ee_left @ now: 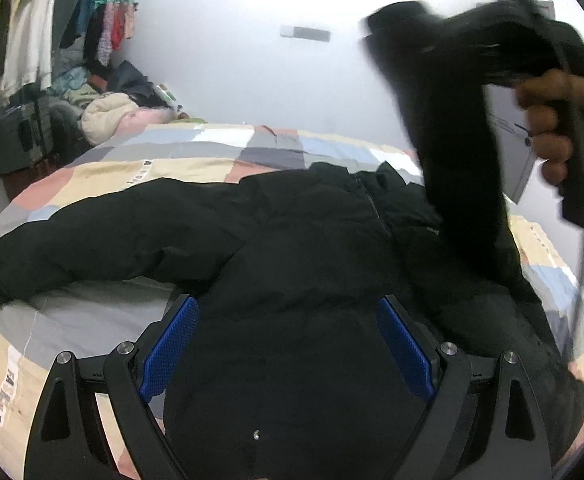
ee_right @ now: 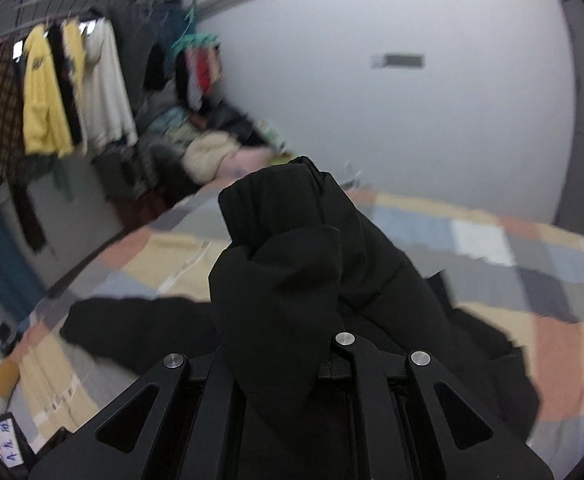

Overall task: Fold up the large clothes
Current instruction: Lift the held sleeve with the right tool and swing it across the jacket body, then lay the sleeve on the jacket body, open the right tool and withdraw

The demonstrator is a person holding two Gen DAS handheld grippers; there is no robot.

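Jacket (ee_left: 300, 280) spread on patchwork quilt (ee_left: 92, 168); right gripper (ee_right: 292, 292) clamped on raised sleeve (ee_left: 464, 184); left gripper (ee_left: 288, 344) apart above hem; folding barely begun

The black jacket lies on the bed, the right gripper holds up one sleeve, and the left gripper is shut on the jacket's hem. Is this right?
Not quite. In the left wrist view the left gripper is open, its blue pads apart over the jacket and holding nothing. The rest is right: the jacket lies on the bed, and the right gripper holds up one sleeve.
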